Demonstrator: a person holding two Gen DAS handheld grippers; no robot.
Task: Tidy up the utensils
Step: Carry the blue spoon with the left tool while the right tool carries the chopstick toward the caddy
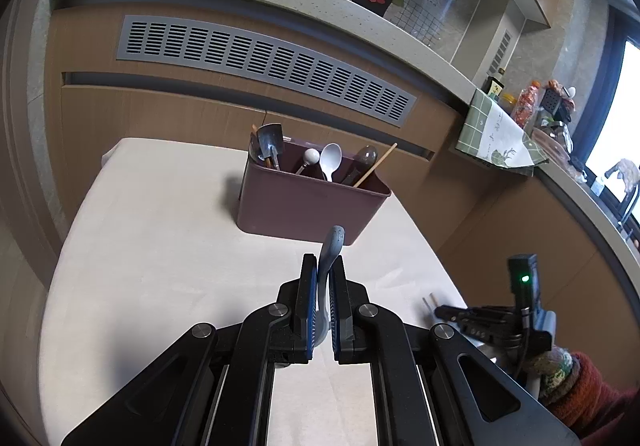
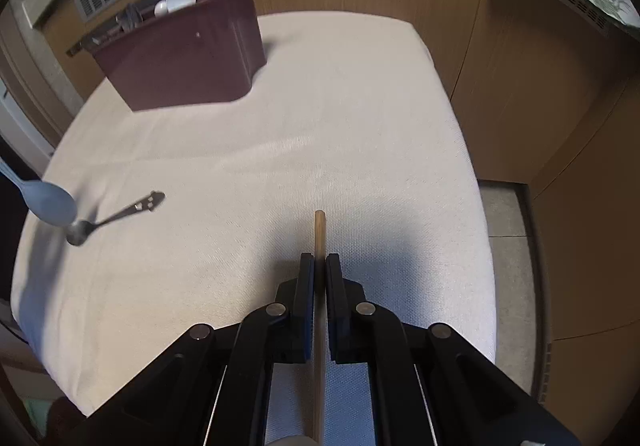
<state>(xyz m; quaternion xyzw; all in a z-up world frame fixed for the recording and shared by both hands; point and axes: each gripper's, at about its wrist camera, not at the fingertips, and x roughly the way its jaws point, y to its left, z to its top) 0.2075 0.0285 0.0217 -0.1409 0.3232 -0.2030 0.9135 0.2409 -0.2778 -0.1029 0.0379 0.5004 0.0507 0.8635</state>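
Over the white cloth (image 2: 280, 150), left gripper (image 1: 323, 266) clamps a blue spoon (image 1: 334, 242) — right gripper (image 2: 320, 266) pinches a chopstick (image 2: 319, 230)

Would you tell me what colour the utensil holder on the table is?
Dark maroon plastic utensil holder, clearest in the left wrist view.

Matt woven tablecloth (image 2: 280, 134); wooden chopstick (image 2: 319, 230); shiny metal spoon (image 2: 108, 220)
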